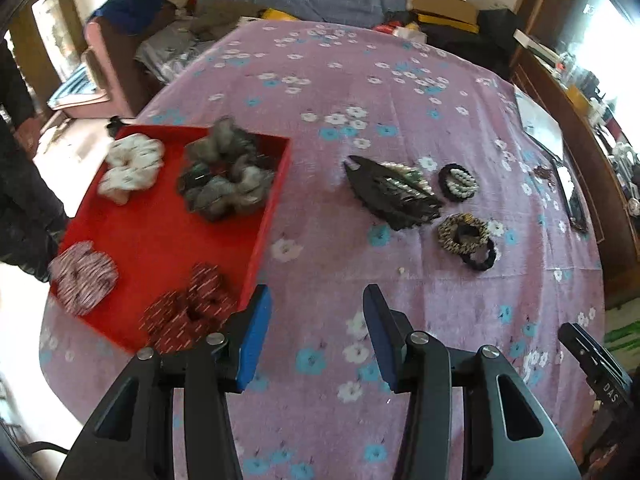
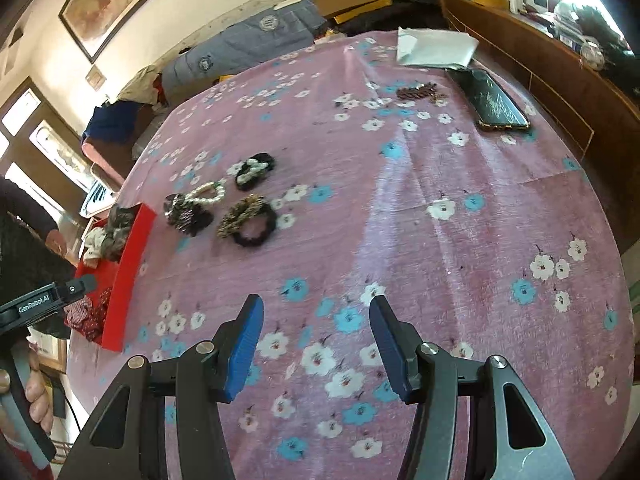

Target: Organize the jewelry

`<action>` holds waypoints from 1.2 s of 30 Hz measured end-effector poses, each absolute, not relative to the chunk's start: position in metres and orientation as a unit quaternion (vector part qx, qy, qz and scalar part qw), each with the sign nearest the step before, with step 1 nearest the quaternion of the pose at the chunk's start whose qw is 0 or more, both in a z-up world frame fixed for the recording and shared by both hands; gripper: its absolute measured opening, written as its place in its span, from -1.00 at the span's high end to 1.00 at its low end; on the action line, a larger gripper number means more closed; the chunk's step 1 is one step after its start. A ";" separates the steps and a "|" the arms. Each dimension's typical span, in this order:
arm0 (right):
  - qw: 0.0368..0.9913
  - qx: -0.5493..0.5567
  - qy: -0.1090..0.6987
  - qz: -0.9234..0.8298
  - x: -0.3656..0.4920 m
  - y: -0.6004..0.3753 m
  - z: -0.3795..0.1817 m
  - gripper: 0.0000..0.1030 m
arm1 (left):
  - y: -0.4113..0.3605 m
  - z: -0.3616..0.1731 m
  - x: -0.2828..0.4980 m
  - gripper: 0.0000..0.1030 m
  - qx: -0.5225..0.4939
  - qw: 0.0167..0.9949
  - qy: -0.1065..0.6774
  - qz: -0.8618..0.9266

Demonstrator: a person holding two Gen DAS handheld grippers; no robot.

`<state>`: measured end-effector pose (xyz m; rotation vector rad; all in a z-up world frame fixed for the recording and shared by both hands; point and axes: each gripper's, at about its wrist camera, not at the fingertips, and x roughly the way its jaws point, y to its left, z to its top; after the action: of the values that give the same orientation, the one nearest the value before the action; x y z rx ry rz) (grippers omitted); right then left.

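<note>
While four scrunchies lie in the red tray (image 1: pixel 256 240) at left of the left-wrist view, a black hair clip (image 1: pixel 394 196) and beaded hair ties (image 1: pixel 464 232) rest mid-frame on the floral-clothed counter (image 1: pixel 340 80); left gripper (image 1: pixel 316 336) and right gripper (image 2: pixel 316 344) jaws stand partly open, empty, touching nothing.

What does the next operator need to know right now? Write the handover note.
Left gripper: open, empty, over the cloth beside the red tray.
Right gripper: open, empty, over bare tablecloth.
Done: four scrunchies lie in the tray.
Left: black hair clip, pearl tie, gold-and-black ties on the cloth; a brown piece near the phone.
</note>
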<state>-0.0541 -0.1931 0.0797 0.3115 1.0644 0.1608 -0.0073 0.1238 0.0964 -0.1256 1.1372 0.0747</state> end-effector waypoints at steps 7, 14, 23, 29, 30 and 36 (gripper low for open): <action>0.840 0.157 0.510 0.104 -0.012 -0.179 0.074 -0.15 | 0.124 0.086 0.052 0.11 -0.113 0.828 0.549 -0.012; 0.842 0.144 0.504 0.129 0.022 -0.152 0.074 -0.15 | 0.117 0.070 0.104 -0.16 -0.151 0.819 0.552 -0.040; 0.831 0.145 0.522 0.127 0.022 -0.149 0.062 -0.15 | 0.117 0.036 0.141 0.00 -0.163 0.797 0.582 -0.006; 0.829 0.159 0.521 0.122 0.019 -0.155 0.061 -0.15 | 0.123 0.031 0.106 0.55 -0.157 0.789 0.594 -0.010; 0.829 0.159 0.522 0.122 0.019 -0.155 0.060 -0.15 | 0.124 0.028 0.099 0.60 -0.153 0.786 0.599 -0.004; 0.825 0.160 0.527 0.125 0.018 -0.152 0.058 -0.15 | 0.133 0.035 0.063 0.68 -0.180 0.789 0.587 -0.031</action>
<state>0.0185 -0.1520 0.0581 0.3400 1.1203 0.2655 0.0633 0.1328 0.0348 -0.3869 1.2639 -0.0670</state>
